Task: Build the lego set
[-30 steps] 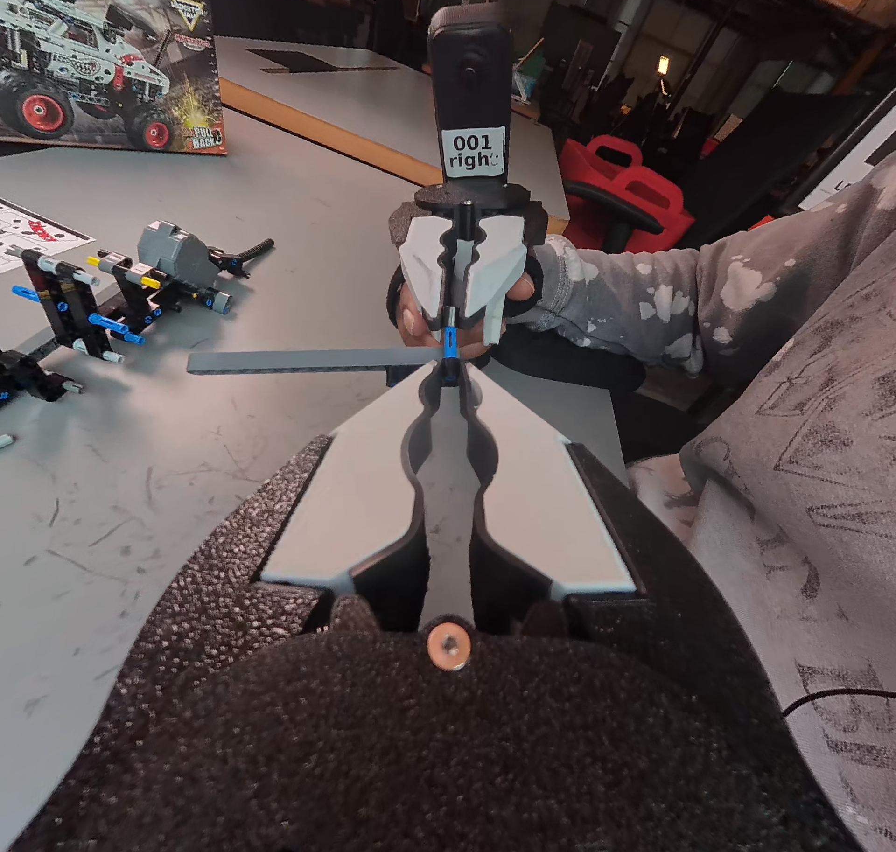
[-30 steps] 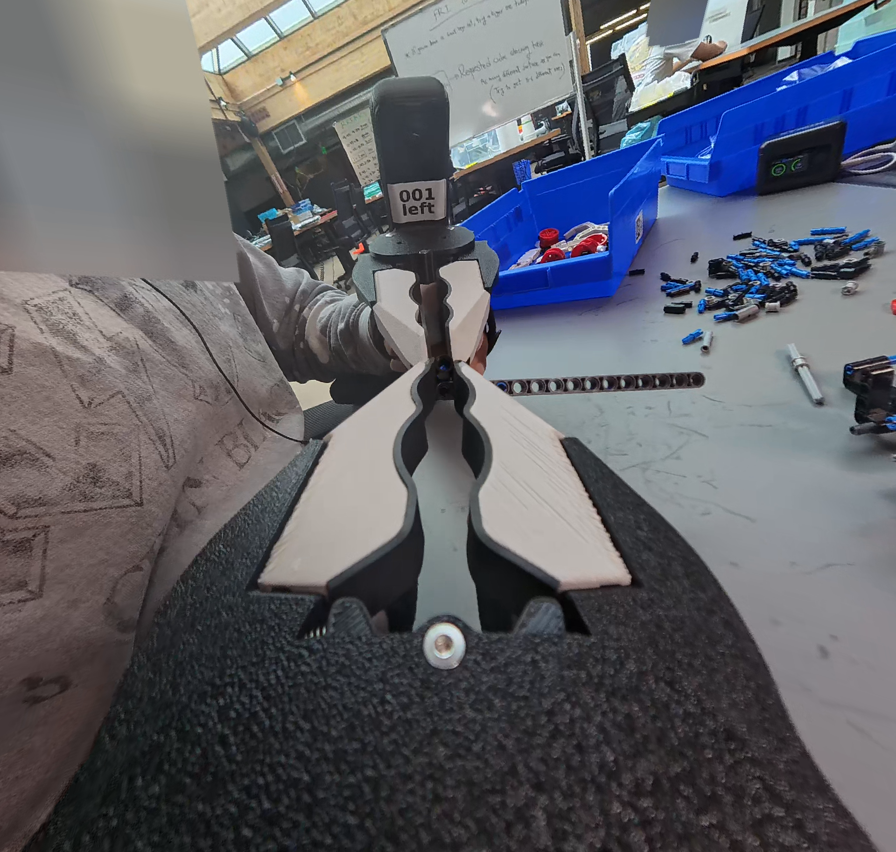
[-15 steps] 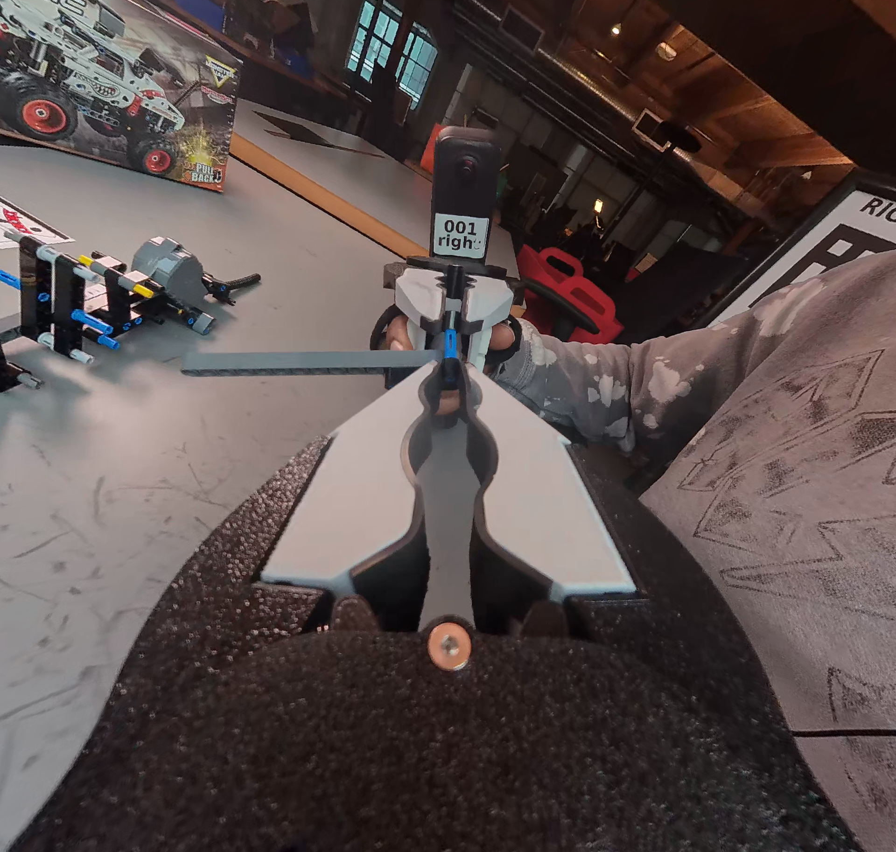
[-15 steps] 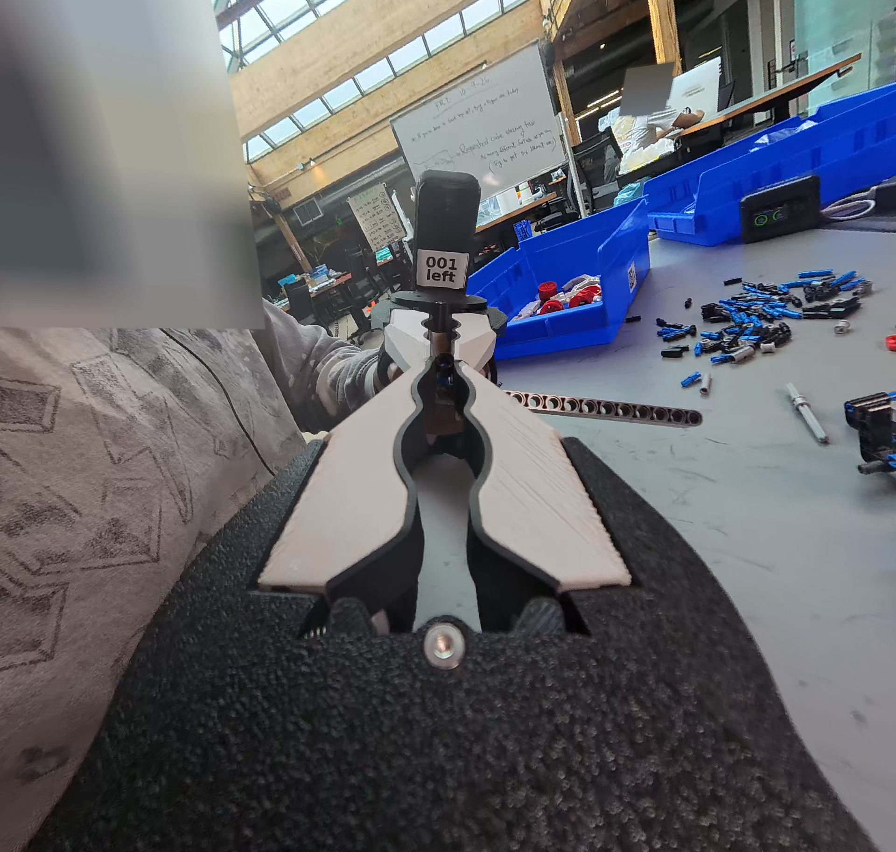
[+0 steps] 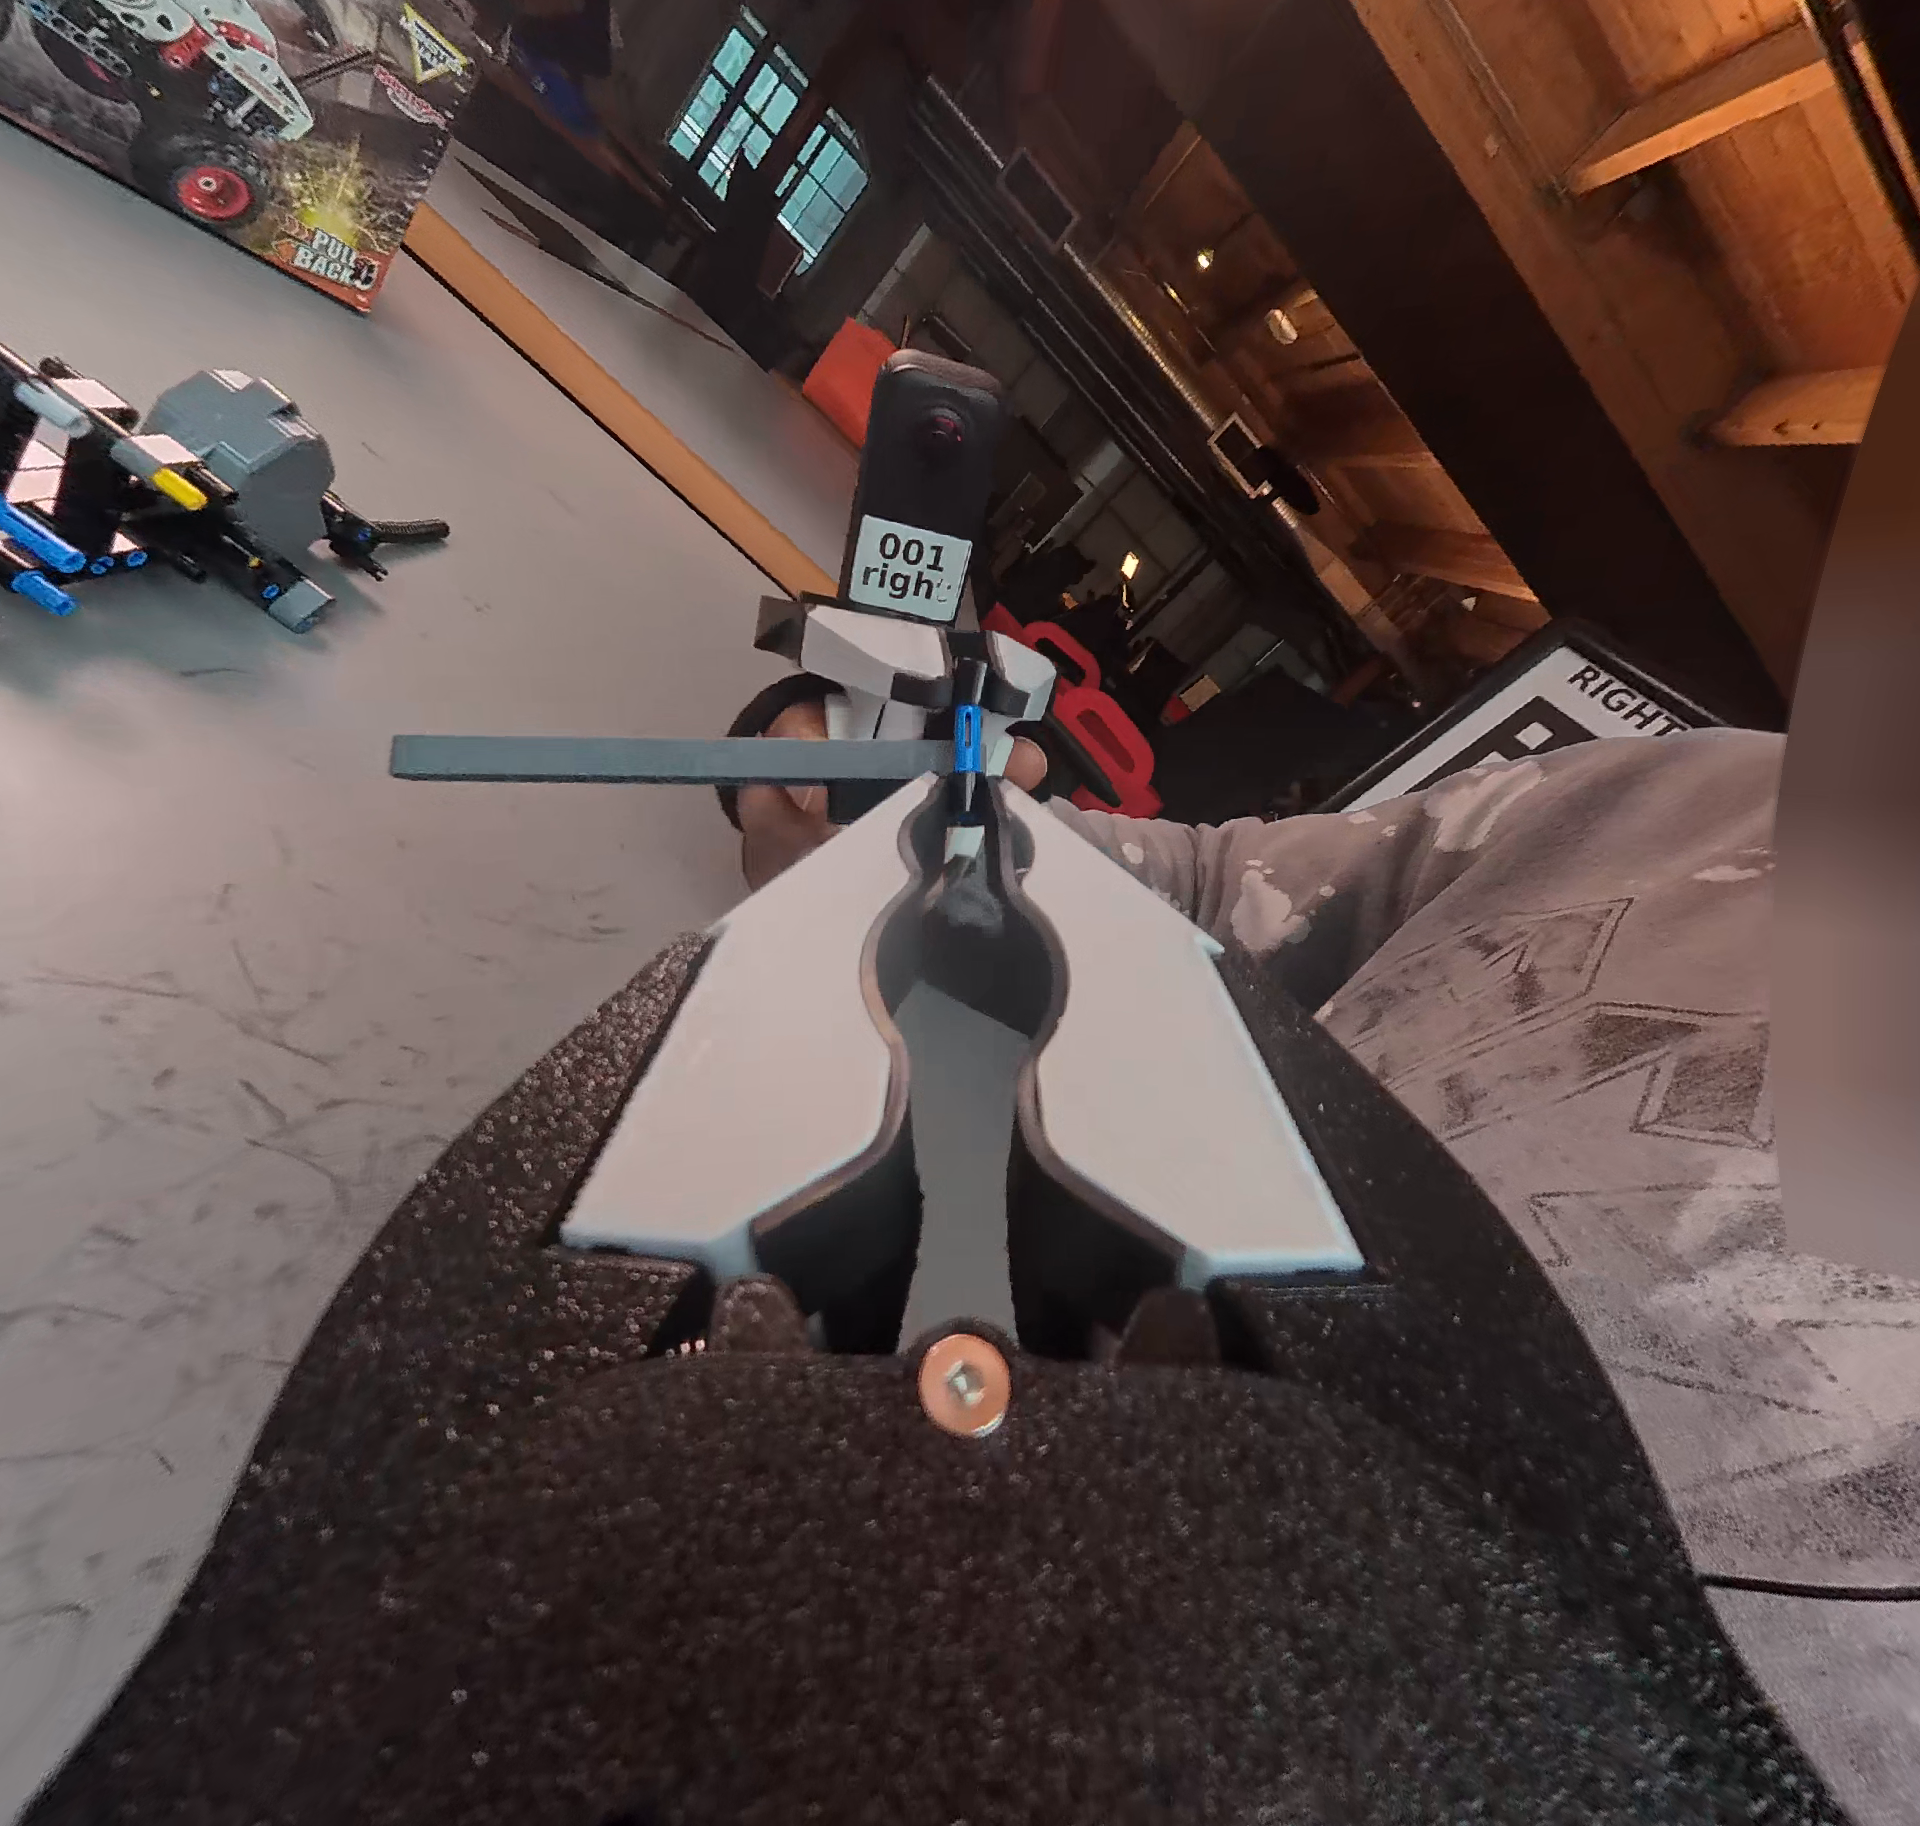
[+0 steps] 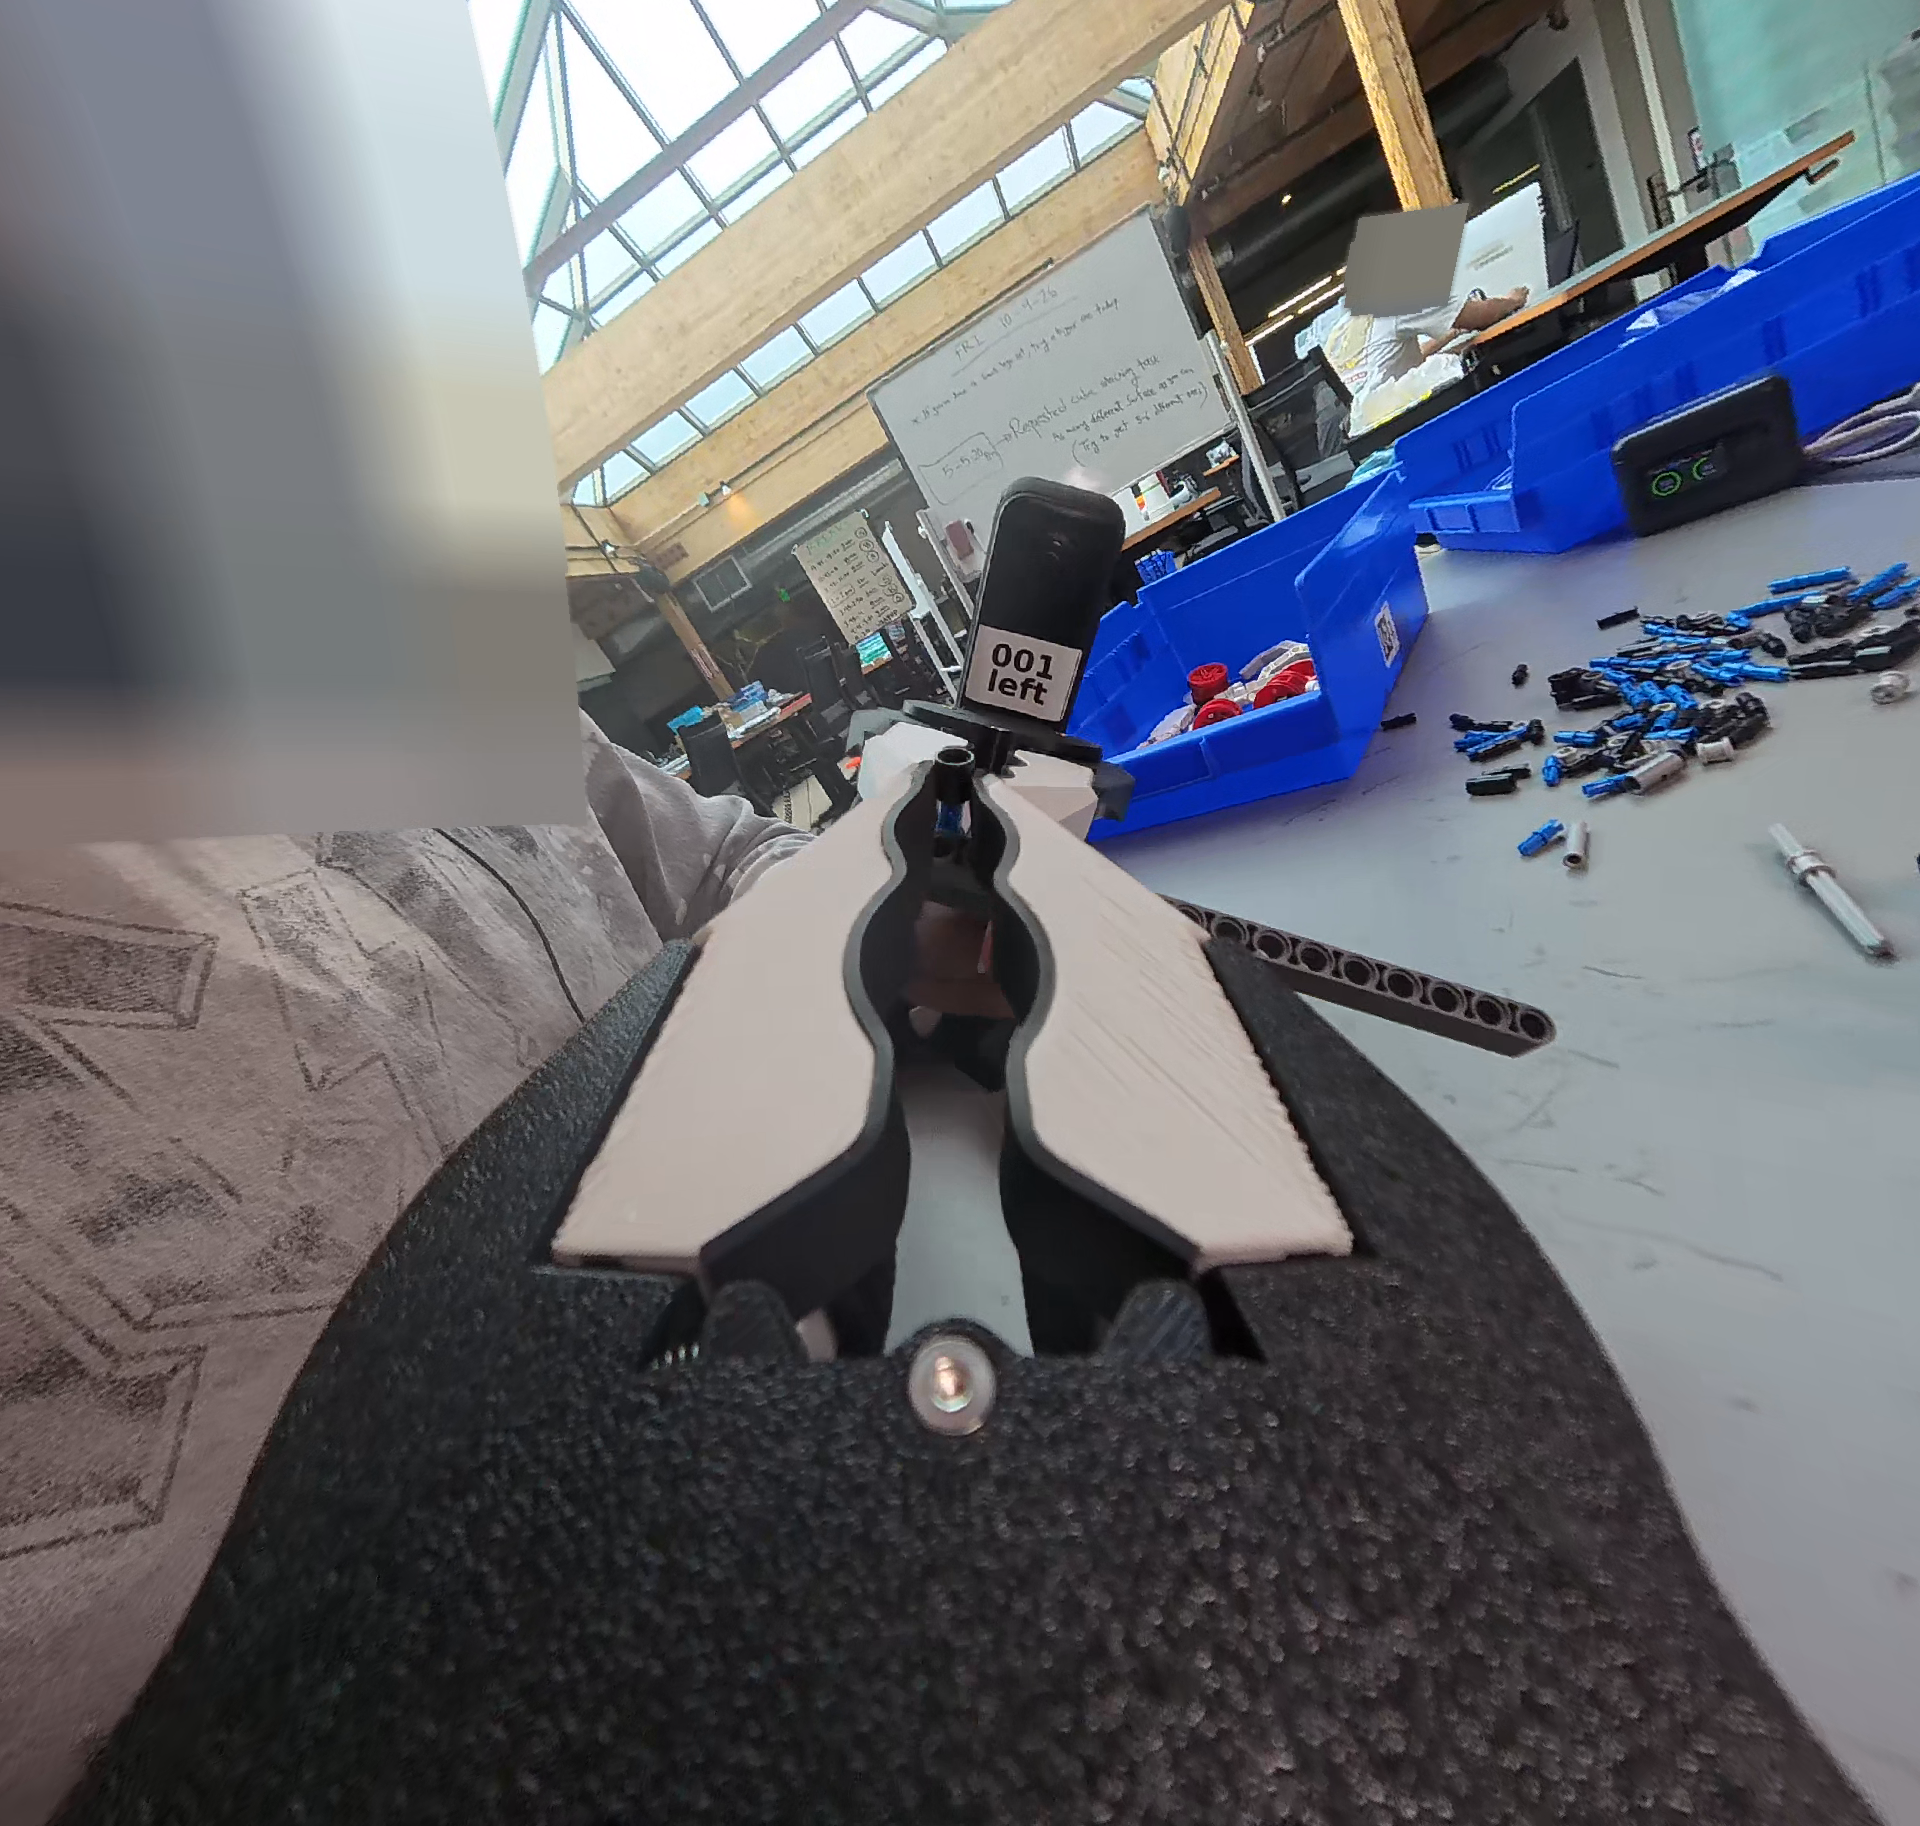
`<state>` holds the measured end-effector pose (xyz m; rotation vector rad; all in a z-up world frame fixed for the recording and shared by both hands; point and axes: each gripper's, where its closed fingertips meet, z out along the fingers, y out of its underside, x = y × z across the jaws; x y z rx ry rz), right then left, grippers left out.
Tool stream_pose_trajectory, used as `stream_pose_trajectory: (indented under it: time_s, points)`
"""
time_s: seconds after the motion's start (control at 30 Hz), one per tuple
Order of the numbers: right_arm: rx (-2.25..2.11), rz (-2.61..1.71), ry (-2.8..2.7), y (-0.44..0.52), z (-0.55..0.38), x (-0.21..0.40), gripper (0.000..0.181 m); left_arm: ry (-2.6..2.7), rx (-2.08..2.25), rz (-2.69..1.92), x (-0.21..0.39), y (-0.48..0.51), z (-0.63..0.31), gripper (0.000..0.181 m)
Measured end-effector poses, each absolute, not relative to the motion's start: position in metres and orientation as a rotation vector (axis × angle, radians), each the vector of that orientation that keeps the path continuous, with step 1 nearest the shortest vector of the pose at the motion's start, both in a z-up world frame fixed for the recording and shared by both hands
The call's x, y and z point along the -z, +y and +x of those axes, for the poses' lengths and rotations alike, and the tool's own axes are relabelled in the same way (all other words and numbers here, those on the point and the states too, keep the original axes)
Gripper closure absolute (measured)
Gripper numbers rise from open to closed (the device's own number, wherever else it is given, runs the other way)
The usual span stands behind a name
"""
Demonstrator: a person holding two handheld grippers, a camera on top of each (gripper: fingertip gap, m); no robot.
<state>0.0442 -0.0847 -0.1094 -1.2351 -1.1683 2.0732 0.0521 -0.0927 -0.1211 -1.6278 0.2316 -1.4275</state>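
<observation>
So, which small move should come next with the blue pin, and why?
Probably the right hand-held gripper should press the blue pin deeper into the grey beam: the pin stands at the beam's end, its blue part exposed, and the left hand-held gripper grips that end.

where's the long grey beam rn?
Off the table: in the left wrist view the long grey beam sticks out leftward from where the two claw tips meet, its near end at the blue pin. The right wrist view shows it extending right.
</observation>
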Motion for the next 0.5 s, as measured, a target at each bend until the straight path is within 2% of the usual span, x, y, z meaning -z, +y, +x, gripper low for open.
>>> stream_pose_trajectory:
  time_s: [0.13, 0.3, 0.5]
  points:
    - [-2.103, -1.227, -1.161, -0.081, 0.045, 0.109, 0.175, 0.271, 1.409, -1.629, 0.120, -0.090, 0.050, 0.174]
    - [-1.942, -1.203, -1.312, -0.084, 0.046, 0.118, 0.175, 0.401, 1.233, -1.690, 0.129, -0.092, 0.048, 0.173]
    - [-1.604, -1.219, -1.521, -0.076, 0.048, 0.145, 0.174, 0.824, 0.609, -1.914, 0.185, -0.090, 0.033, 0.172]
